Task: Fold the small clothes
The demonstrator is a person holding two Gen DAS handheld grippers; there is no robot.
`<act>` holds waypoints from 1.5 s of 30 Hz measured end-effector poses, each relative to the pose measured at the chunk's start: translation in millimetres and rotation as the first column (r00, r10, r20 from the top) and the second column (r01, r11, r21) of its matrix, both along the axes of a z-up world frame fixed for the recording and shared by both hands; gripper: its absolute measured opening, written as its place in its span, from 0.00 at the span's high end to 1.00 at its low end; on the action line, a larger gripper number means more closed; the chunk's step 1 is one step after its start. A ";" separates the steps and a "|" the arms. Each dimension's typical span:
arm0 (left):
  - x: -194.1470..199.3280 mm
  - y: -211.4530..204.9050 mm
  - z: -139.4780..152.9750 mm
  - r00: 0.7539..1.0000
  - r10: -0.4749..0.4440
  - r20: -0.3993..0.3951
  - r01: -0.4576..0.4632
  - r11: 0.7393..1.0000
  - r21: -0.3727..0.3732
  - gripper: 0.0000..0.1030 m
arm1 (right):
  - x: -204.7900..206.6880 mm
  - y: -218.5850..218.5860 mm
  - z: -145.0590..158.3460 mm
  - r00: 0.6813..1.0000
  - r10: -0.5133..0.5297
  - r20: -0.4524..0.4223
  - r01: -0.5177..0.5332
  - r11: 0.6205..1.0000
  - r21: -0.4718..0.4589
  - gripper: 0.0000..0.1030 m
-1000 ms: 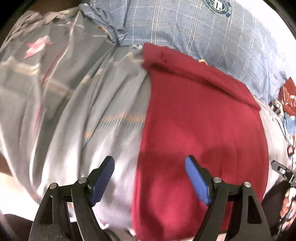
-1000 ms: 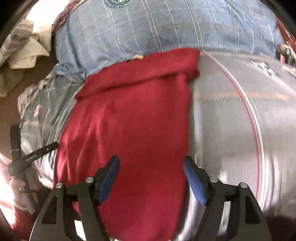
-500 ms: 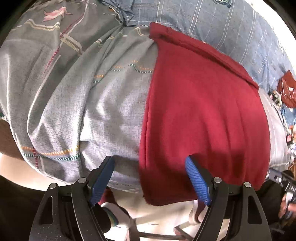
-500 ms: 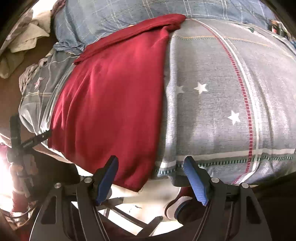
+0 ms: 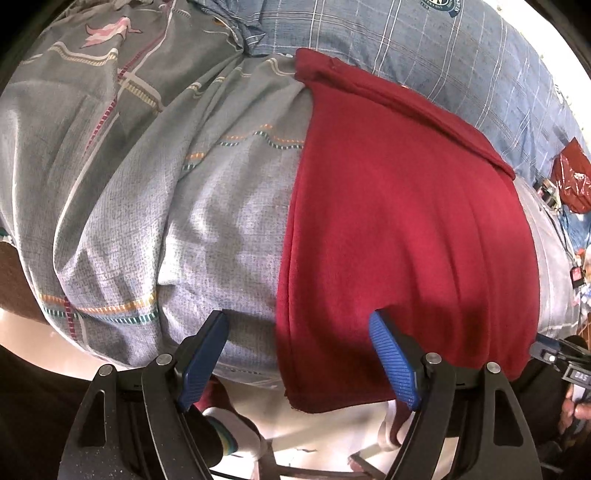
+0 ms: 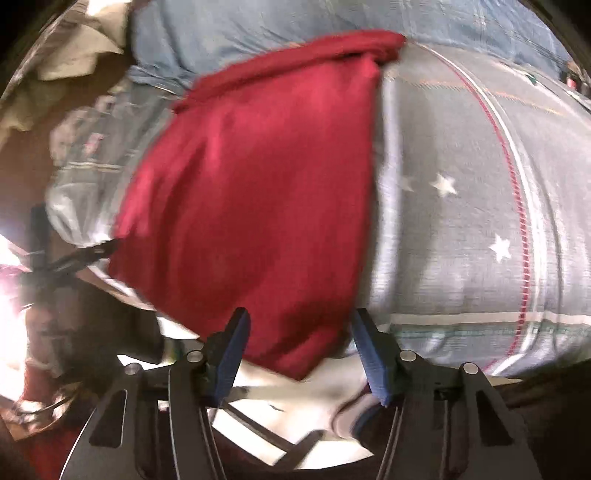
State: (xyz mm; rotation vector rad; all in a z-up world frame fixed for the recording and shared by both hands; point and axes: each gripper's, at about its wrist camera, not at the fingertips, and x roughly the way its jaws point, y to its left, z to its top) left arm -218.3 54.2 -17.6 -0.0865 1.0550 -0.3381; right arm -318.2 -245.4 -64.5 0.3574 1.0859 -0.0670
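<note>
- A grey patterned bedsheet with stars and coloured stripes (image 5: 155,206) covers the bed, a blue checked pillow (image 5: 424,48) at its far side.
- A dark red knit garment (image 5: 399,229) lies flat across the sheet, its near hem overhanging the bed's edge.
- The left gripper (image 5: 299,354) stands wide apart over the garment's near left corner, pressing nothing.
- The right gripper (image 6: 299,350), jaws just closing, straddles the near right corner, not yet pinching.

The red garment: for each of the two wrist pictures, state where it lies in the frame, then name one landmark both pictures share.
Left wrist view: the red garment fills the centre and right, its near corner between the open left gripper fingers.
Right wrist view: it sits centre-left, its near corner between the right gripper fingers, whose jaws have just been closing.
Shared landmark: the blue checked fabric beyond its far edge.
</note>
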 end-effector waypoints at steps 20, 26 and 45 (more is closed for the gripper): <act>-1.4 -3.4 2.1 0.998 -0.041 0.040 0.040 0.999 0.035 0.57 | 8.5 16.1 -8.1 0.997 0.077 0.021 -0.078 0.991 0.110 0.45; 0.3 1.5 3.2 0.999 -0.046 0.023 0.046 0.999 -0.003 0.79 | 5.4 12.4 -6.8 0.996 0.065 0.054 -0.074 0.980 0.185 0.63; 7.0 -0.8 -1.2 0.995 -0.104 0.003 0.104 0.991 -0.086 0.64 | 10.8 15.0 -13.0 0.994 0.087 0.059 -0.099 0.963 0.253 0.62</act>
